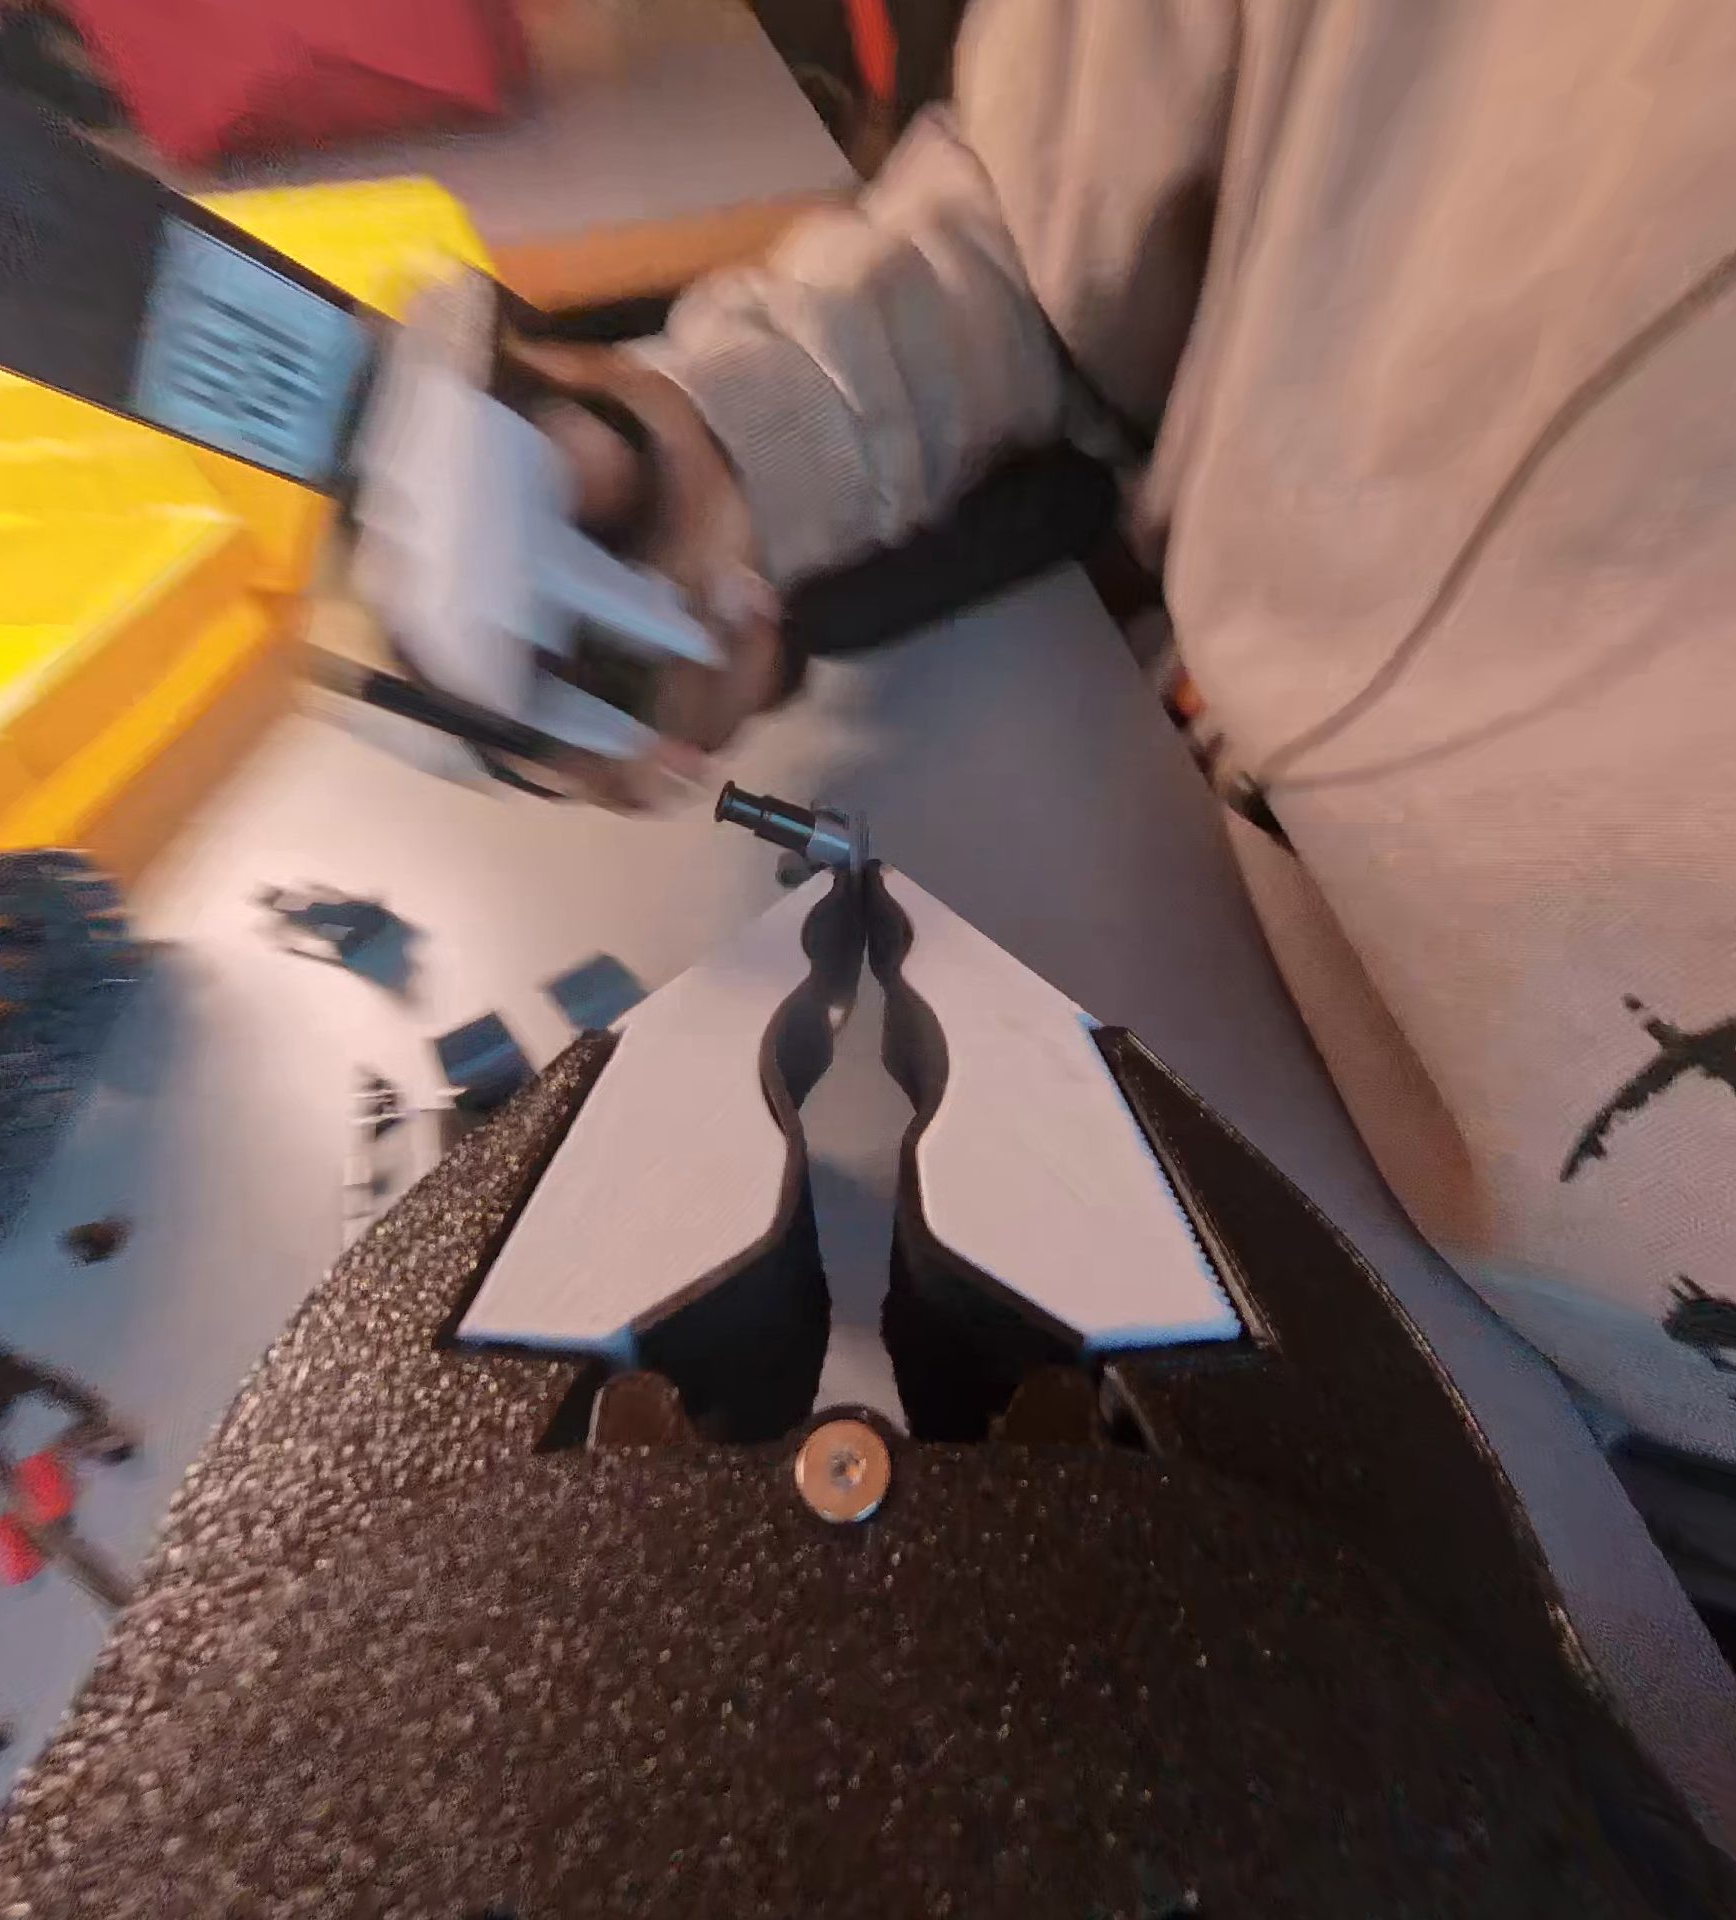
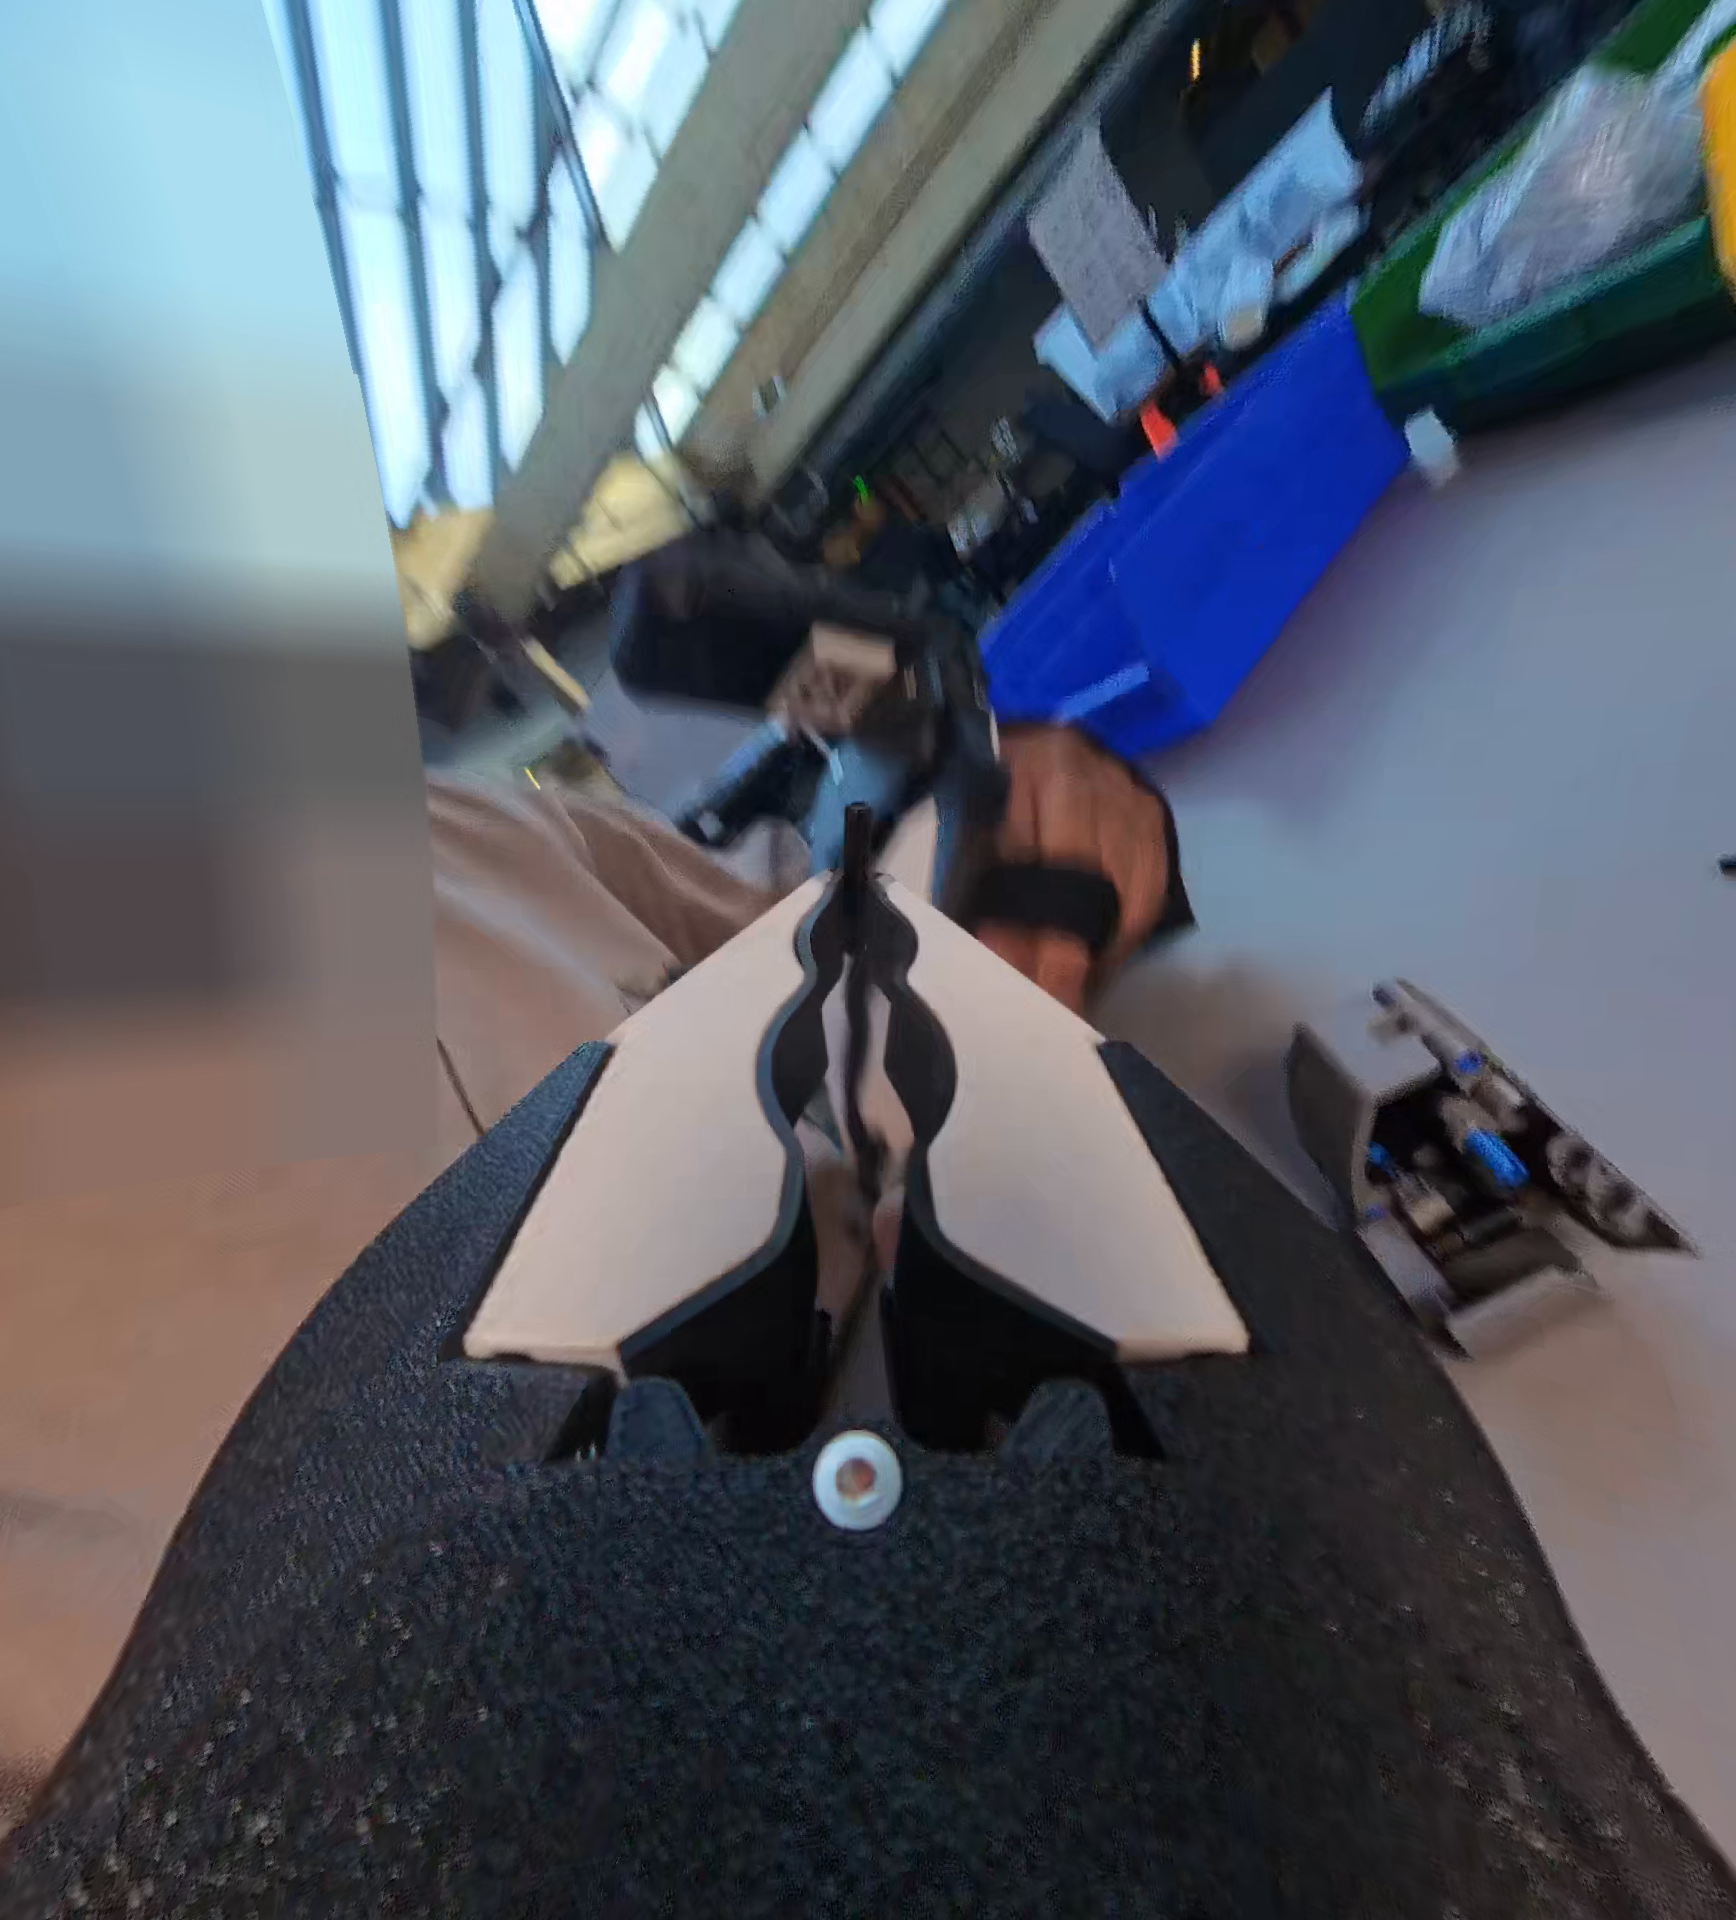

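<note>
**Both grippers pinched on small parts above the tabletop**

Evidently, each gripper is closed on something thin. In the left wrist view, the left gripper [image 1: 856, 871] is clamped at its very tips on a small pin [image 1: 796, 826], dark at one end and metallic at the other, which juts out sideways to the left above the grey tabletop [image 1: 947, 727]. Just beyond it, blurred, the right gripper [image 1: 531, 634] is seen in a hand [image 1: 677, 499] with a pale sleeve [image 1: 905, 343] behind. A yellow bin [image 1: 64, 540] stands farther left, and dark loose parts [image 1: 344, 930] are scattered on the tabletop.

In the right wrist view, the right gripper [image 2: 856, 878] is shut on a thin black rod [image 2: 856, 831] that stands up past the tips. A grey housing [image 2: 1466, 1153] with blue fittings lies to the right, a blue bin [image 2: 1207, 582] farther back.

Judged from the hold, the pin is caught only by a sliver at the tips and off-centre, so it could be twisted or dropped if it were knocked. Heavy motion blur is shown in both views; a collision between the two close grippers could be caused by such speed.
</note>
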Demonstrator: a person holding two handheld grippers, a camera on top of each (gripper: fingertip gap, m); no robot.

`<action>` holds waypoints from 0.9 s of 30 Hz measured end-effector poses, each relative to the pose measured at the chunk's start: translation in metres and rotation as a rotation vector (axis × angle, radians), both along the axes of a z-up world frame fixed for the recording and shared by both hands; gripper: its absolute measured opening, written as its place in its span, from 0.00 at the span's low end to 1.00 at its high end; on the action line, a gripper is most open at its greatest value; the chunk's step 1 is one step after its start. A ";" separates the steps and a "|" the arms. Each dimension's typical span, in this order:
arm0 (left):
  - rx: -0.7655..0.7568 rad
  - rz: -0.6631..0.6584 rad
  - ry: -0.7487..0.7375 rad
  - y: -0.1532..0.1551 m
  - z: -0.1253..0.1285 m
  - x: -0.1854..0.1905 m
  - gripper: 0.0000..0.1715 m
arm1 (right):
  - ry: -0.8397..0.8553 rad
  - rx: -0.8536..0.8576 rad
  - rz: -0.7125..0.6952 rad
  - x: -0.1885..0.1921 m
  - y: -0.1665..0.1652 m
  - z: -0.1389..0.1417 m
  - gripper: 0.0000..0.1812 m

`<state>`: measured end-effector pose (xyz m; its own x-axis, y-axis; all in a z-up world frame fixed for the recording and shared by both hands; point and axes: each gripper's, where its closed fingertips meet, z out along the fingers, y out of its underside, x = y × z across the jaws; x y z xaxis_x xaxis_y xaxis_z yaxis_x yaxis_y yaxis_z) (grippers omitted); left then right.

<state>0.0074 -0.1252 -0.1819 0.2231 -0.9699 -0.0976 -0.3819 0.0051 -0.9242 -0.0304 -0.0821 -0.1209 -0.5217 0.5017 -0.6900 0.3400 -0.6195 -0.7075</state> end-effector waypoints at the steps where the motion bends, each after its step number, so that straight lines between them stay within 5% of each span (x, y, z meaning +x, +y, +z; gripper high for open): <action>1: -0.028 -0.066 0.114 -0.013 -0.026 0.011 0.00 | 0.032 -0.121 -0.022 0.000 0.017 0.021 0.01; 3: 0.018 -0.157 0.253 -0.033 -0.055 0.033 0.01 | 0.020 0.113 -0.127 -0.001 0.040 0.021 0.01; 4: 0.051 -0.141 0.187 -0.030 -0.037 0.037 0.01 | 0.023 0.152 -0.138 0.002 0.043 0.025 0.01; 7: 0.064 -0.021 0.008 0.002 0.008 0.018 0.01 | 0.077 0.126 -0.178 0.014 0.050 0.035 0.02; 18: -0.095 0.200 -0.195 0.038 0.018 -0.013 0.01 | 0.017 0.025 -0.199 0.022 0.066 0.011 0.02; 27: -0.132 0.331 -0.126 0.056 0.000 -0.030 0.01 | -0.201 0.576 -0.383 0.020 0.092 -0.046 0.02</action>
<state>-0.0229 -0.0689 -0.1817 0.5290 -0.8456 0.0716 -0.2260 -0.2217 -0.9485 -0.0108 0.0099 -0.1674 -0.1272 0.9372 -0.3248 0.3319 -0.2683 -0.9043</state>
